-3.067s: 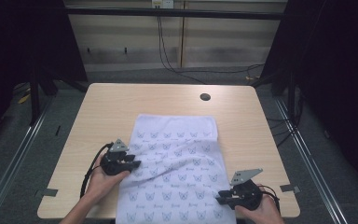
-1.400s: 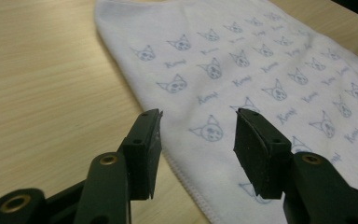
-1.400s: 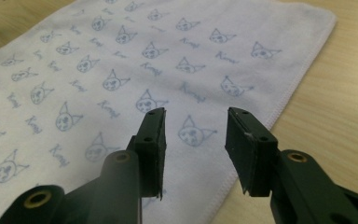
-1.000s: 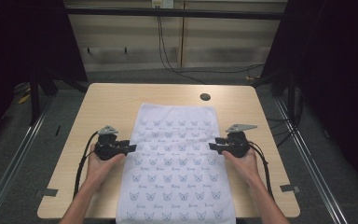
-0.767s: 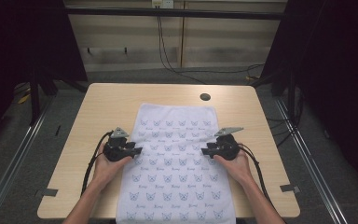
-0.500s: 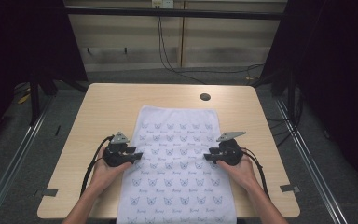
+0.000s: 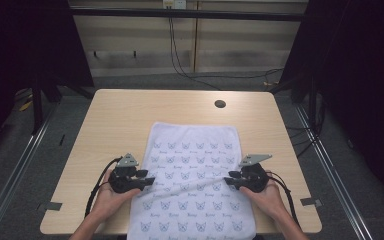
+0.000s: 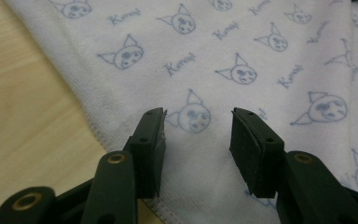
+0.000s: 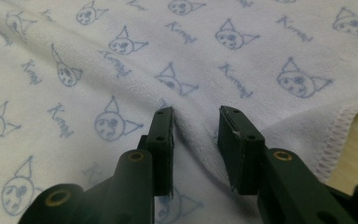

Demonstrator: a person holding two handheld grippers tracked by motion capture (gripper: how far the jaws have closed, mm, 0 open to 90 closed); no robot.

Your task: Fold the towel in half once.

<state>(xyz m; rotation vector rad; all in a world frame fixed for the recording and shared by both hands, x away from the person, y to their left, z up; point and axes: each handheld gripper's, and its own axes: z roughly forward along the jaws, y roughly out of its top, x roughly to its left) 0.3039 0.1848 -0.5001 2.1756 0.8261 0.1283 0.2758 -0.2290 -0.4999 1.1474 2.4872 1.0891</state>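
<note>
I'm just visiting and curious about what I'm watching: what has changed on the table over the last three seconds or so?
Both grippers moved. The left gripper stayed by the towel's left edge; the right gripper came up from the near right corner, and both have slid back toward the person. Each now sits over a towel edge with jaws open, holding nothing. The towel went from rumpled to nearly flat, with one crease running between the grippers. The table is unchanged.

Towel [image 7: 192, 175] lies on the table [image 7: 120, 120], overhanging its near edge
</note>
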